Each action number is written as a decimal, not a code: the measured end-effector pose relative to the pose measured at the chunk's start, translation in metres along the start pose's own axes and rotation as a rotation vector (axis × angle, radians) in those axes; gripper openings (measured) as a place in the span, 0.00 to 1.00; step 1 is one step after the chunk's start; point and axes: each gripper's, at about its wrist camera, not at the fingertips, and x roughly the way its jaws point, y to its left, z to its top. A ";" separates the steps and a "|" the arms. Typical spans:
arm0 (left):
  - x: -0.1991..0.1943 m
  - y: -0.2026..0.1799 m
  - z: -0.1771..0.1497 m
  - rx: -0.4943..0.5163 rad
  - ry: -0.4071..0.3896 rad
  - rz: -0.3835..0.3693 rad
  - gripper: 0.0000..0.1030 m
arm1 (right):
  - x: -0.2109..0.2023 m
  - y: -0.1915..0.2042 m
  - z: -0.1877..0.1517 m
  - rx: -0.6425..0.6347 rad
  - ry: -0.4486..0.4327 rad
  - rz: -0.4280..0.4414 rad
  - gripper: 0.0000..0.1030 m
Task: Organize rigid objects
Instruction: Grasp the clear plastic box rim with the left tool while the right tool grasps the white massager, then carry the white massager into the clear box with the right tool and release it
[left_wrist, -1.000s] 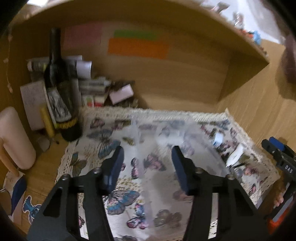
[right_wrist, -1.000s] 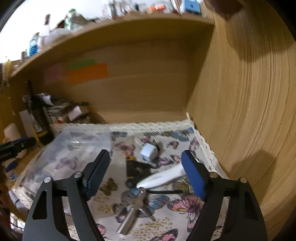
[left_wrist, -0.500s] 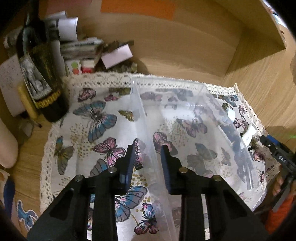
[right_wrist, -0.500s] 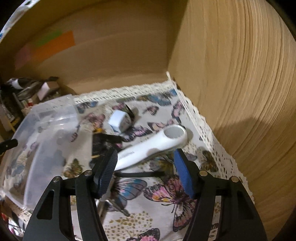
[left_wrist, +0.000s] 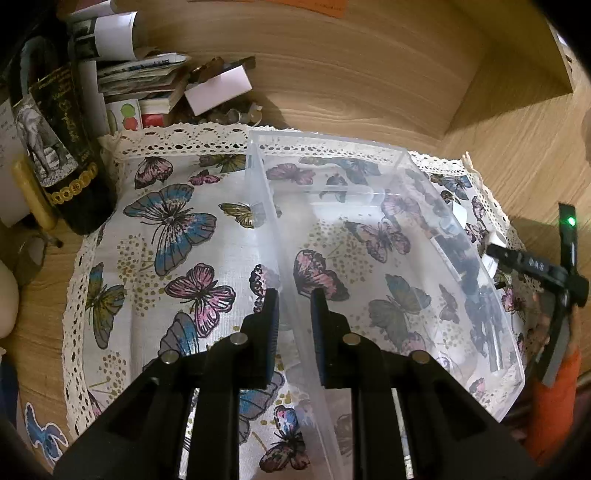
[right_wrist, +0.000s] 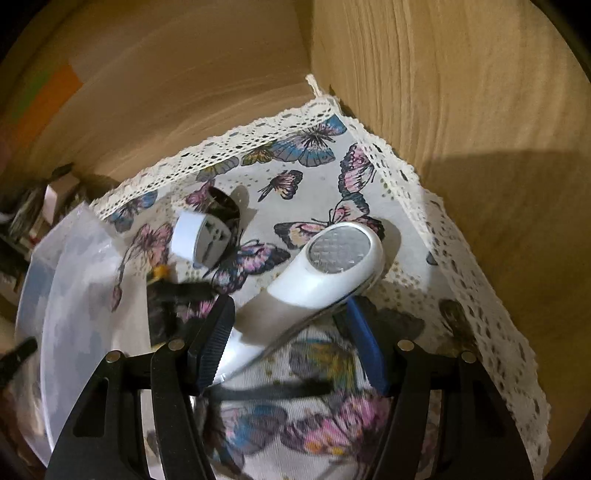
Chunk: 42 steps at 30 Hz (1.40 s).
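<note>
A clear plastic bin stands on the butterfly cloth. My left gripper is shut on the bin's left wall near its front corner. In the right wrist view the bin lies at the left. A white lint shaver lies on the cloth with its handle between the fingers of my right gripper, which is open around it. A white plug adapter, a black ring and dark small objects lie beside the bin.
A dark wine bottle, papers and small boxes stand at the back left. Wooden walls close the alcove behind and on the right. The right gripper's body shows at the right.
My left gripper has closed onto the bin wall. My right gripper has dropped down over the lint shaver and narrowed around its handle.
</note>
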 end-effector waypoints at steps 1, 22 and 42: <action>0.000 -0.001 0.000 0.006 -0.002 0.001 0.17 | 0.003 0.002 0.001 -0.005 0.005 -0.009 0.58; 0.000 -0.002 -0.002 0.025 -0.013 0.011 0.17 | -0.021 0.040 0.001 -0.163 -0.133 -0.075 0.23; 0.001 -0.003 0.000 0.022 -0.008 0.018 0.17 | -0.101 0.136 -0.026 -0.371 -0.303 0.146 0.23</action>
